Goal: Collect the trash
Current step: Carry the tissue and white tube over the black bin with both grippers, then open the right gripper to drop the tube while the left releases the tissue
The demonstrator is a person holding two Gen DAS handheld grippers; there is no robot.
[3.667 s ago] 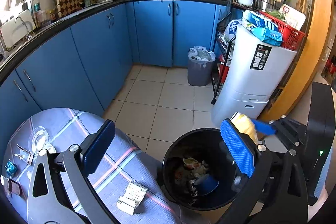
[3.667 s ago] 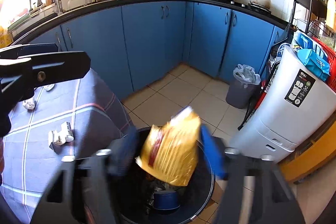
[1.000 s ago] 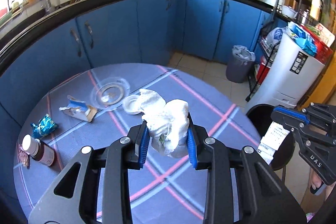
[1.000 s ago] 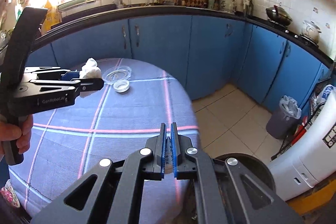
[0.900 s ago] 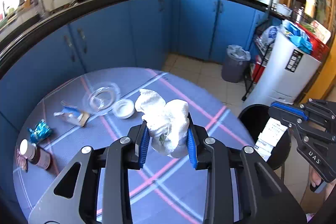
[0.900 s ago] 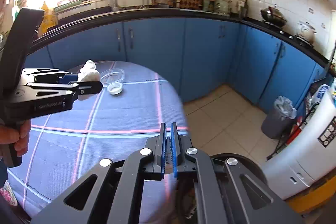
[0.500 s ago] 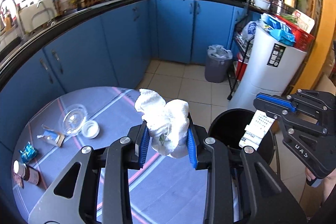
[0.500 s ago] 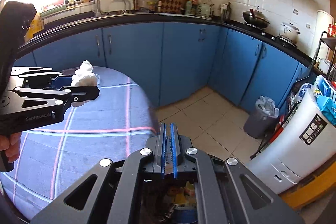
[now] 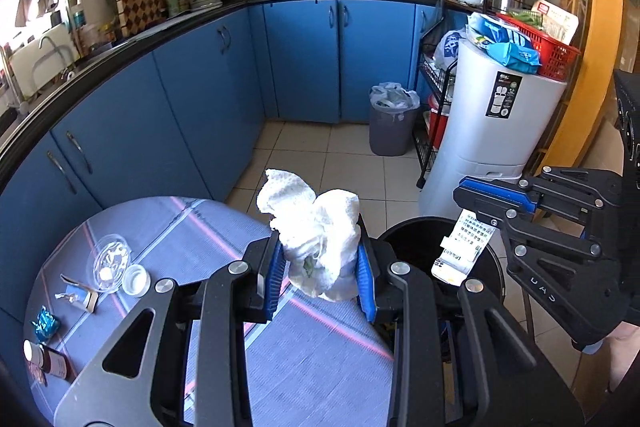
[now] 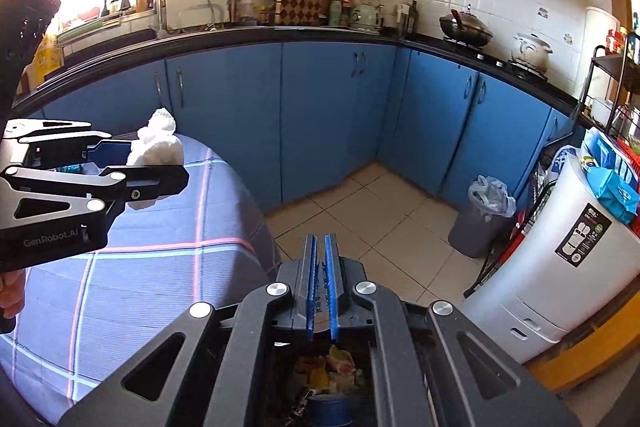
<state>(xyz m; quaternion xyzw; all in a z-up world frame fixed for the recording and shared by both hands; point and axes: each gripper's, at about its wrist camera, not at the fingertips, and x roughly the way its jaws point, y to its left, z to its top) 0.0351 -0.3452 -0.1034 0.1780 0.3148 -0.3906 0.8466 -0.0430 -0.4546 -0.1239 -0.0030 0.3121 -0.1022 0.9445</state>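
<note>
My left gripper [image 9: 319, 273] is shut on a crumpled white paper towel [image 9: 316, 227] and holds it over the table's right edge, just left of the black trash bin [image 9: 404, 227]. My right gripper [image 10: 320, 287] is shut on a white paper receipt [image 9: 464, 247], edge-on between the blue pads [image 10: 329, 283], and hangs it over the open bin [image 10: 332, 379]. The bin holds wrappers and a blue cup. In the right wrist view the left gripper [image 10: 132, 163] with the towel [image 10: 158, 143] shows at left.
The round table with a blue plaid cloth [image 9: 168, 227] carries a clear lid [image 9: 112, 259], a white cap [image 9: 136, 275], a torn packet [image 9: 78, 295], a blue wrapper [image 9: 44, 323] and a brown bottle [image 9: 48, 359]. A grey bin [image 9: 392, 123], a white appliance [image 9: 496, 123] and blue cabinets stand beyond.
Both grippers have swung right from over the table toward the black bin. The receipt now hangs above the bin's opening. The towel is now at the table's right edge.
</note>
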